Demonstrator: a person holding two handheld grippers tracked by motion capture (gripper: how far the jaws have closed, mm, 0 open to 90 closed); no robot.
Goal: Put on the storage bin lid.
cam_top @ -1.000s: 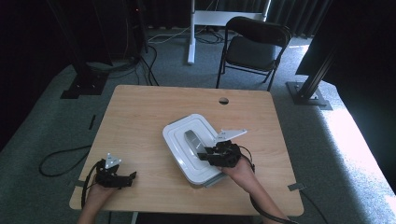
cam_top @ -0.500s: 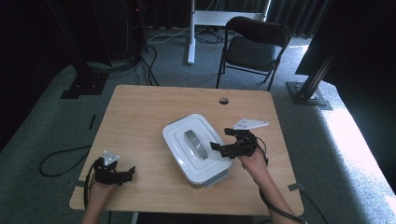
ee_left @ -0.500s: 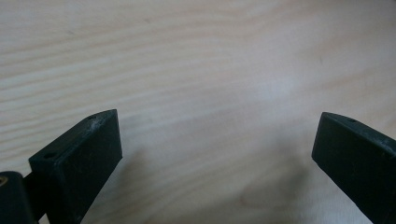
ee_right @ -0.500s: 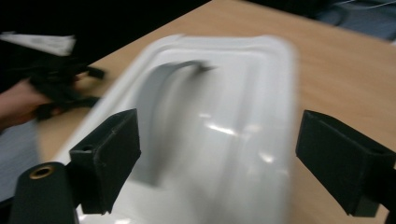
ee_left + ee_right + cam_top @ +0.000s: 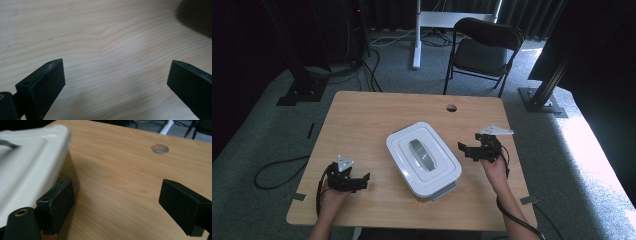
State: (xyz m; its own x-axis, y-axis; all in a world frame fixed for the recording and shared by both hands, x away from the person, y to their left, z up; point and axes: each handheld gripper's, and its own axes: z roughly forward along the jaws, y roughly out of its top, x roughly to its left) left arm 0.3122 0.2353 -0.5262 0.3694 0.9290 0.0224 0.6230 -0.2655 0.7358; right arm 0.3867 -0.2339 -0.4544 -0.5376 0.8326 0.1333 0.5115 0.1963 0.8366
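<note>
Wooden table (image 5: 377,120) | left claw (image 5: 362,181) spread, low | right claw (image 5: 464,148) spread beside box (image 5: 423,158)

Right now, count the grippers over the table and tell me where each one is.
2. The left gripper is near the table's front left, fingers open. The right gripper is just right of the white container, fingers open, holding nothing.

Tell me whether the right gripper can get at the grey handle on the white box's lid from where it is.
Probably yes. The right gripper is open beside the white box, and nothing lies between it and the grey handle, which sits exposed on top.
</note>
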